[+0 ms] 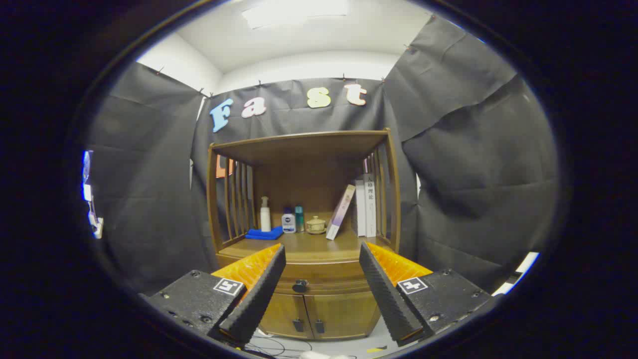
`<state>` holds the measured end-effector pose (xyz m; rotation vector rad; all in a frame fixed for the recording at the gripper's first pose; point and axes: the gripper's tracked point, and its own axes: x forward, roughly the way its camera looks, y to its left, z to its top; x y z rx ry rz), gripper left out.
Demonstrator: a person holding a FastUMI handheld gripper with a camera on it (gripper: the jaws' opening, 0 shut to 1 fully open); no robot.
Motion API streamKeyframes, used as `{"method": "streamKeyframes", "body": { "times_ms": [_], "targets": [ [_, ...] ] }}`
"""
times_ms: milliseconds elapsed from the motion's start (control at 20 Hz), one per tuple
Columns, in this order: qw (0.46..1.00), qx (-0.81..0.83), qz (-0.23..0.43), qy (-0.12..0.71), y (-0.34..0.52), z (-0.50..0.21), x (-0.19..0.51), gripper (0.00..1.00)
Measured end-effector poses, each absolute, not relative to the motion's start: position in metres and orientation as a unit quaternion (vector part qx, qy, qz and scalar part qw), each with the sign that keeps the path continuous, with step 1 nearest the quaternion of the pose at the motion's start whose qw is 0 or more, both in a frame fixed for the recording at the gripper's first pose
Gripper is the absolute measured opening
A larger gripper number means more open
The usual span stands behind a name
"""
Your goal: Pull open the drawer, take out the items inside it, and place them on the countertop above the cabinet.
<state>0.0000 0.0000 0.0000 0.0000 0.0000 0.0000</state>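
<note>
A brown wooden cabinet [304, 199] stands ahead against the booth's wall. Its drawer [319, 283] is closed, with a dark round knob [299, 286] at the front. The countertop [304, 247] lies just above the drawer, under a roofed shelf. My gripper [322, 254] is open, some way short of the cabinet, and the knob shows between its fingers, nearer the left one. Nothing is held. What is inside the drawer is hidden.
At the back of the countertop stand a white pump bottle [265, 214], a folded blue cloth [264, 233], two small bottles [293, 220], a small lidded jar [316, 225] and several books [360, 208]. Two cabinet doors [319, 314] sit below the drawer. Cables [279, 345] lie on the floor.
</note>
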Motion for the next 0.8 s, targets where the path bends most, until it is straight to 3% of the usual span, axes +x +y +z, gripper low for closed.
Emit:
{"method": "streamKeyframes", "body": {
  "times_ms": [800],
  "targets": [
    [1.0,-0.015,0.021,0.007,0.031,-0.012,-0.001,0.97]
  ]
}}
